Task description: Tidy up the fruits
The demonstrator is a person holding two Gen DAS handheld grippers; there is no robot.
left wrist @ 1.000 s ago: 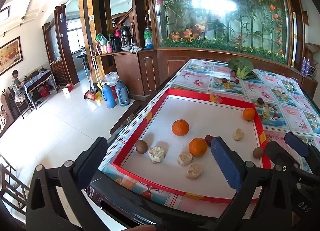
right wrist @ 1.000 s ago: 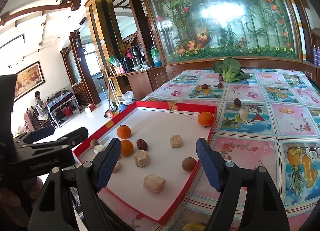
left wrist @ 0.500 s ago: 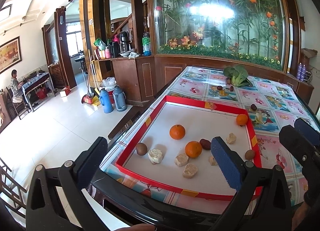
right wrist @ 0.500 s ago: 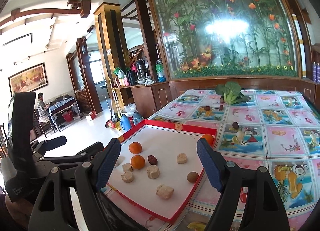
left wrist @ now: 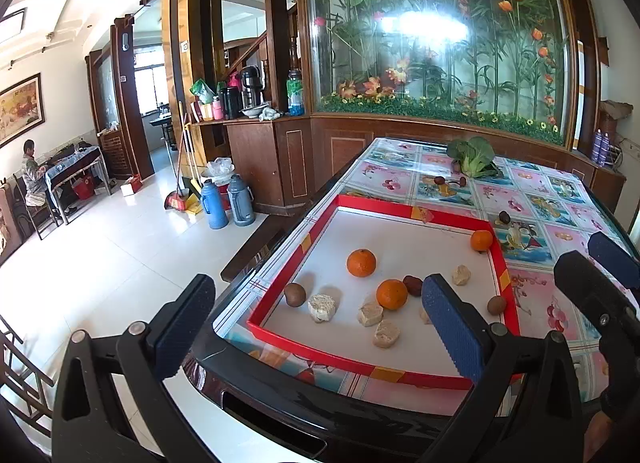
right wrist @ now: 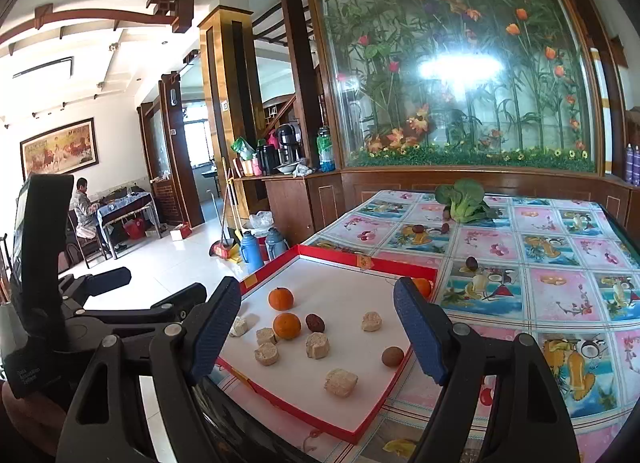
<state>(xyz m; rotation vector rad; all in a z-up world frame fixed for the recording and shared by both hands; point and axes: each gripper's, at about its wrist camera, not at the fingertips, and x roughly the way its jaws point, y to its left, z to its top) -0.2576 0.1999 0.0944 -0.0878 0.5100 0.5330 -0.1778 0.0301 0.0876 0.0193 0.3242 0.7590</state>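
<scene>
1. the left hand-held gripper hangs off the near edge of the worktop covered in a fruit-print cloth, jaws spread wide and holding nothing.
2. the right hand-held gripper is raised beside it, level, its blue-padded jaws likewise wide and bare.
3. the shallow red-rimmed white tray on the worktop holds three round orange tangerines, brown round fruits and pale beige crumbly blocks, all well apart from both grippers.
</scene>
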